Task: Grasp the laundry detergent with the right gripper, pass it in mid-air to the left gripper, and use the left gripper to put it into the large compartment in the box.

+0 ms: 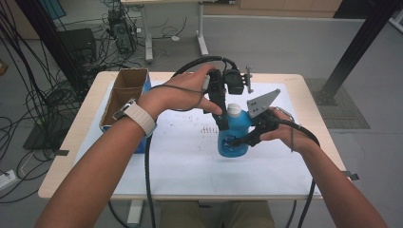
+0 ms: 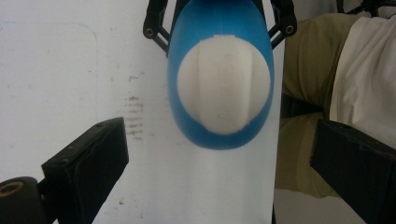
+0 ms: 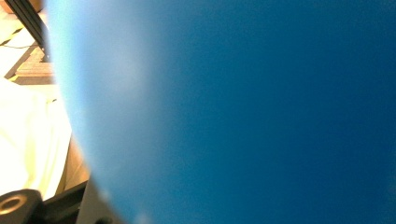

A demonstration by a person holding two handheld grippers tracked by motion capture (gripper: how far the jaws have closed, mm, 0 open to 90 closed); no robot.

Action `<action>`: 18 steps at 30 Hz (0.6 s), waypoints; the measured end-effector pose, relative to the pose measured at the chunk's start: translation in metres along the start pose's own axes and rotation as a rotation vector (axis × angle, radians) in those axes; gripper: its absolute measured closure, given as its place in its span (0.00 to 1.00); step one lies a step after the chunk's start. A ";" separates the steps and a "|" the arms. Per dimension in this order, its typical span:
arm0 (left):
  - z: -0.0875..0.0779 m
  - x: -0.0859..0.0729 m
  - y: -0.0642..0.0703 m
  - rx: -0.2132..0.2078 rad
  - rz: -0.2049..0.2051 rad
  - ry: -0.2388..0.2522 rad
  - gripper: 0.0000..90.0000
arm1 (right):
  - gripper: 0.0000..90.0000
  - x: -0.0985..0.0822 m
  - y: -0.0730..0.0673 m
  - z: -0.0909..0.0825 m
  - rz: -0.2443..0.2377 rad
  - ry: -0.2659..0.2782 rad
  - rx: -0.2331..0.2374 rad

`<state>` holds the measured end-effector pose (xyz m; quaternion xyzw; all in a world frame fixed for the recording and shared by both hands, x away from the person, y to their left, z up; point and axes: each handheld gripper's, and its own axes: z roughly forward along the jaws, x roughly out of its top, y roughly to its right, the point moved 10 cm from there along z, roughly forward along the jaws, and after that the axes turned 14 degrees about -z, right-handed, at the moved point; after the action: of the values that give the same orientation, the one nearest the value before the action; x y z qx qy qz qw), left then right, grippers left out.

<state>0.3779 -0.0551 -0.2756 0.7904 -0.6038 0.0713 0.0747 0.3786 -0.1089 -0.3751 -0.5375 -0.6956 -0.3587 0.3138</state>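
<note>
Table [image 1: 190, 180], white sheet on top; cardboard box [image 1: 124, 92] well to the left of the bottle. Blue bottle [image 1: 235, 135] upright mid-sheet, white cap [image 1: 233, 109] still on. Right gripper [image 1: 248, 137] clamped on the bottle body from the bottle's right side: hold secured, that step looks done. Left gripper [image 2: 219, 154] directly above the bottle, pointing down, jaws spread wide either side of the cap and clear of it. Remaining, by my reading: close on the cap, twist it off
</note>
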 end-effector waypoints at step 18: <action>0.007 0.007 -0.001 -0.009 -0.004 0.001 0.06 | 0.48 0.002 0.000 0.006 0.005 -0.012 0.014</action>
<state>0.3806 -0.0625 -0.2810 0.7913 -0.6023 0.0690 0.0787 0.3780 -0.1030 -0.3765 -0.5391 -0.6986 -0.3499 0.3145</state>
